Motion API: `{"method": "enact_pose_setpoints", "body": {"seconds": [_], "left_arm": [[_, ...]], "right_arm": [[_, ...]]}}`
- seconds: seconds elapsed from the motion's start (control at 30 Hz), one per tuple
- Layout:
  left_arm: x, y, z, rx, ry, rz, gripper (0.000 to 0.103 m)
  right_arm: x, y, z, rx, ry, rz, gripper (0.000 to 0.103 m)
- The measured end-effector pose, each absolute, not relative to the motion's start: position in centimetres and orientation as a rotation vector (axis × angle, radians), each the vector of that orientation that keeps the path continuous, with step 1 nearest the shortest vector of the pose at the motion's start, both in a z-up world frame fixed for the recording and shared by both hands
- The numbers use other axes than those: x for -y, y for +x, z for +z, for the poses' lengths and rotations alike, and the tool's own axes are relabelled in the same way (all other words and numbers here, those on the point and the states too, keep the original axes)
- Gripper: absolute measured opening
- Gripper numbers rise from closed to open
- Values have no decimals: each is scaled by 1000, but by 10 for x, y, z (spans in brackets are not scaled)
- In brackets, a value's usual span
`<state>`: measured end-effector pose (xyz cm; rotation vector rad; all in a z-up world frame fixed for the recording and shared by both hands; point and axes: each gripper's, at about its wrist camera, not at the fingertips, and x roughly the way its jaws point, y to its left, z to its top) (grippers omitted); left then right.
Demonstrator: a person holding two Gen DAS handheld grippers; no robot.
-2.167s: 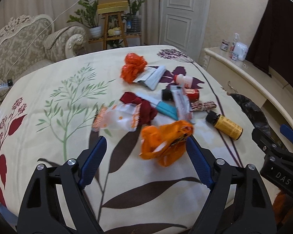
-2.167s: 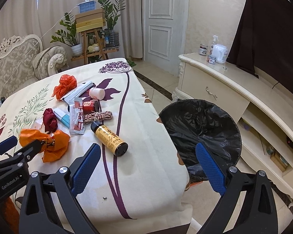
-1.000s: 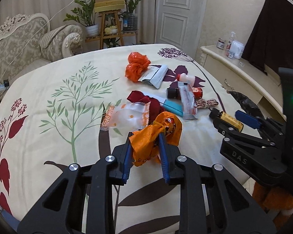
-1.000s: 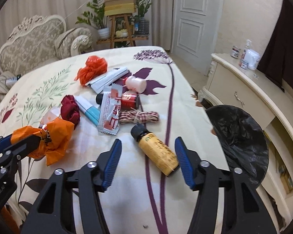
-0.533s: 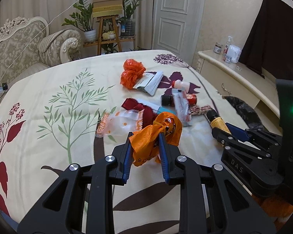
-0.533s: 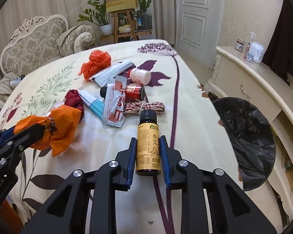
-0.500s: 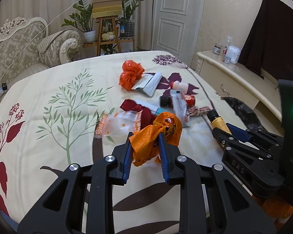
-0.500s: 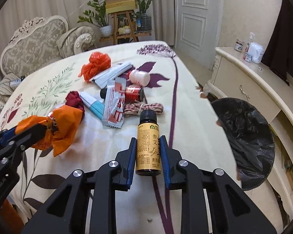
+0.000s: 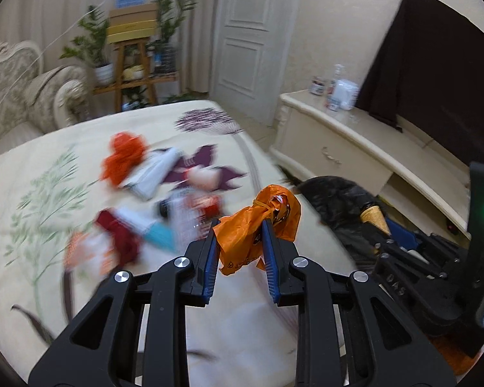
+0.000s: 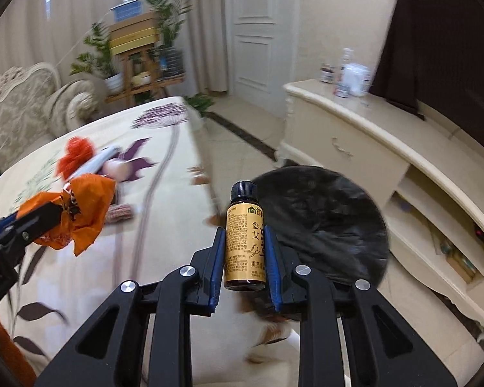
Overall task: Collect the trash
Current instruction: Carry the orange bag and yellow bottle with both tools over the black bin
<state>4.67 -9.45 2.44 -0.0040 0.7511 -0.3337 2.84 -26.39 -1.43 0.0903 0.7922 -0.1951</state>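
Note:
My left gripper (image 9: 238, 235) is shut on a crumpled orange plastic bag (image 9: 258, 225) and holds it above the table's right edge. My right gripper (image 10: 244, 242) is shut on a small brown bottle with a yellow label (image 10: 244, 245), lifted near the rim of the black-lined trash bin (image 10: 332, 222). The orange bag also shows at the left of the right wrist view (image 10: 80, 209). The bin shows in the left wrist view (image 9: 338, 200) just beyond the bag. Other trash lies blurred on the table: a red-orange bag (image 9: 122, 158), a white packet (image 9: 155, 174), a dark red wad (image 9: 119, 238).
The flowered tablecloth (image 9: 48, 193) covers the table on the left. A cream sideboard (image 10: 387, 148) stands right of the bin, with bottles (image 10: 348, 74) on top. A sofa (image 10: 19, 113) and a plant stand (image 10: 138, 54) are at the back.
Both grippers have lifted and swung right toward the bin, each keeping its hold. The table items now look blurred from the motion.

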Motion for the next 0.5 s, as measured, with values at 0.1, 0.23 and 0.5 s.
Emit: {"method": "enact_pose_setpoints", "body": {"seconds": [0.1,0.23,0.5], "left_arm": [[125,55,25,-731,22,-365,25],[161,69,17,-746,48,-392,25],[211,97,3,-767,97,-393,25]], "right_arm": [[286,33,-19,-790,104,-238,25],[308,40,-23,-790,127,-270,25],[341,54,-34,-792,157,-309,25]]}}
